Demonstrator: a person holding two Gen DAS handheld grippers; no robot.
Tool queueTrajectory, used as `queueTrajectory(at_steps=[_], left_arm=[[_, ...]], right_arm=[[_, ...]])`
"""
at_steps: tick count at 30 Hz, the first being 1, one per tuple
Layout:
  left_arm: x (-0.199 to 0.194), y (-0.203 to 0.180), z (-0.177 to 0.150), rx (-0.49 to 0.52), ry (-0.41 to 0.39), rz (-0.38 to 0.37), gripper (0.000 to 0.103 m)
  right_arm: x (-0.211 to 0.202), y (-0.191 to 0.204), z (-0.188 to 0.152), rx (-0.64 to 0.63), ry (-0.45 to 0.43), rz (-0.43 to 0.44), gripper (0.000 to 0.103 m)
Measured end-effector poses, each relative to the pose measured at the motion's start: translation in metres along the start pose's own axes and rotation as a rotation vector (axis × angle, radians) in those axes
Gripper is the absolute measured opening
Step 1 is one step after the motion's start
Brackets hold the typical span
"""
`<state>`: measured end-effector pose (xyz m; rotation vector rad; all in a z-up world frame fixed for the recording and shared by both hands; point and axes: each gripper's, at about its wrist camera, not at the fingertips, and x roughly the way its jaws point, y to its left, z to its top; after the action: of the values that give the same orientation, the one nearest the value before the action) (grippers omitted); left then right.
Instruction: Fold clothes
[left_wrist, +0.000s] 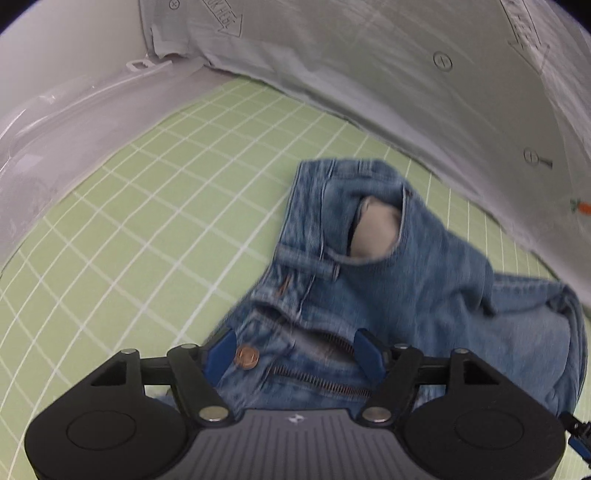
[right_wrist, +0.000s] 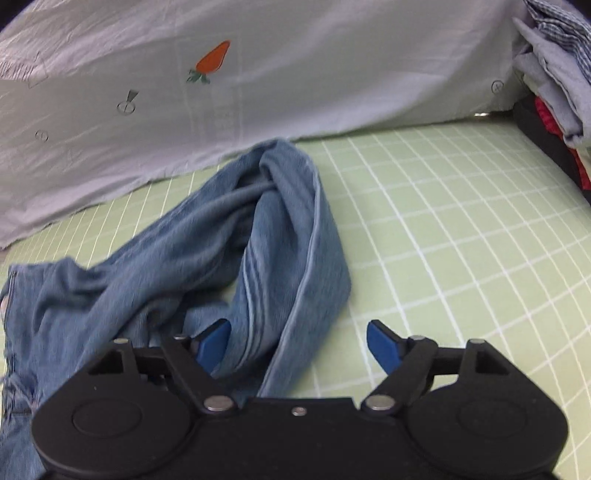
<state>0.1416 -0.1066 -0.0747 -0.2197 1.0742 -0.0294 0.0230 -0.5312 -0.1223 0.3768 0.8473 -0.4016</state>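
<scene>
**Jeans crumpled on mat, both grippers spread**

Writing: the grey sheet (left_wrist: 424, 85) hung along the mat's far edge carries printed arrow marks with lettering, mirrored and too blurred to read. Small circled plus marks also print on it. An orange carrot print (right_wrist: 213, 59) sits on the same sheet; in the left view it shows only as a sliver at the right edge. A small logo on the left gripper's body, not legible. No brand readable on the jeans.

Jeans (left_wrist: 388, 266): light-blue denim, bunched on the green grid mat (left_wrist: 155, 206), toward its far edge, close to the sheet.

Left view only: waistband end, with belt loop, pocket opening showing pale lining, open zip, copper button (left_wrist: 246, 357). A clear plastic cover along the mat's left edge.

Right view only: the legs (right_wrist: 280, 236), twisted and doubled back in a loop, far end almost touching the sheet. A pile of folded clothes (right_wrist: 554, 85) at the mat's far right corner, checked fabric on top, red and dark pieces below.

Left gripper (left_wrist: 295, 350): low over the fly, jaws wide apart, button beside the left fingertip, zip between them. Nothing clamped.

Right gripper (right_wrist: 299, 343): low over the mat, jaws wide apart, straddling the leg's near fold; right fingertip over bare mat. Not gripping.
</scene>
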Motion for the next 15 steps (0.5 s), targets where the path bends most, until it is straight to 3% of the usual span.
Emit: queueTrajectory(at_steps=[2, 6, 11, 15], left_arm=[[-0.003, 0.006, -0.019, -0.009, 0.035, -0.002, 0.071], [0.0, 0.0, -0.044, 0.022, 0.062, 0.027, 0.072], [0.004, -0.011, -0.045, 0.044, 0.063, 0.071, 0.079], [0.009, -0.018, -0.048, 0.056, 0.062, 0.102, 0.088]], right_arm=[[0.002, 0.004, -0.019, 0.003, 0.048, 0.003, 0.08], [-0.002, 0.008, -0.028, -0.004, 0.049, 0.047, 0.077], [-0.01, 0.011, -0.03, -0.002, 0.035, 0.085, 0.078], [-0.01, 0.018, -0.036, -0.057, 0.043, 0.027, 0.083]])
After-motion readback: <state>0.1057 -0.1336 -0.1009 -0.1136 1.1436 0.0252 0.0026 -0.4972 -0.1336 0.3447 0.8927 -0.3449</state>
